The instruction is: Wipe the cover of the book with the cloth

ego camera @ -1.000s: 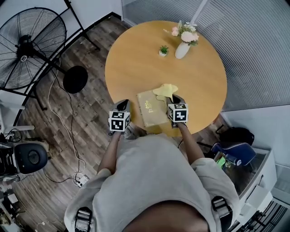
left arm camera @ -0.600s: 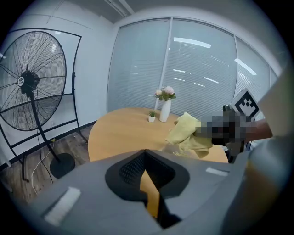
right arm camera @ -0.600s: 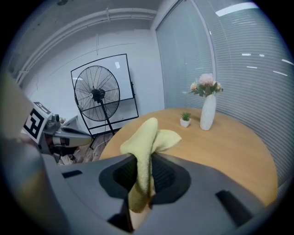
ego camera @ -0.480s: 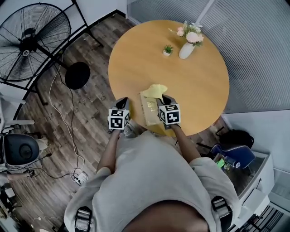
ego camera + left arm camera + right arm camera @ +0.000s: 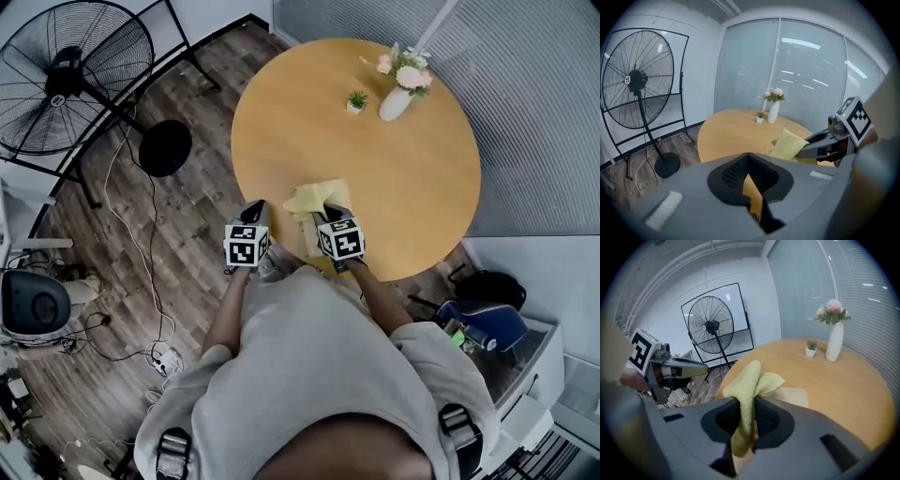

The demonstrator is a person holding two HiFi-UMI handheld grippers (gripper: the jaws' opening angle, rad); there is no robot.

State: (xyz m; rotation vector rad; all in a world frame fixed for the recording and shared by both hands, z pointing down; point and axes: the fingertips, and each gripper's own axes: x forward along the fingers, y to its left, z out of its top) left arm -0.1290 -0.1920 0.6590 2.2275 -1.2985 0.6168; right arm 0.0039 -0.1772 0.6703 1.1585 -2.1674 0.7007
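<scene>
Yellow cloth (image 5: 749, 380) pinched in right claw (image 5: 743, 405) over book (image 5: 791, 397)

Grippers: 2, the left gripper (image 5: 254, 208) and the right gripper (image 5: 335, 210)
Cloth (image 5: 314, 197): 1, yellow
Book (image 5: 793, 396): 1
Round table (image 5: 412, 178): 1
Flower vase (image 5: 396, 101): 1
Potted plant (image 5: 356, 100): 1
Standing fan (image 5: 75, 80): 1

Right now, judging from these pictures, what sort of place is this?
Probably an office lounge or small meeting room: a round yellow wooden table carrying a white vase of pink flowers, glass partition walls with blinds, and a large black pedestal fan on the wood-plank floor.
</scene>
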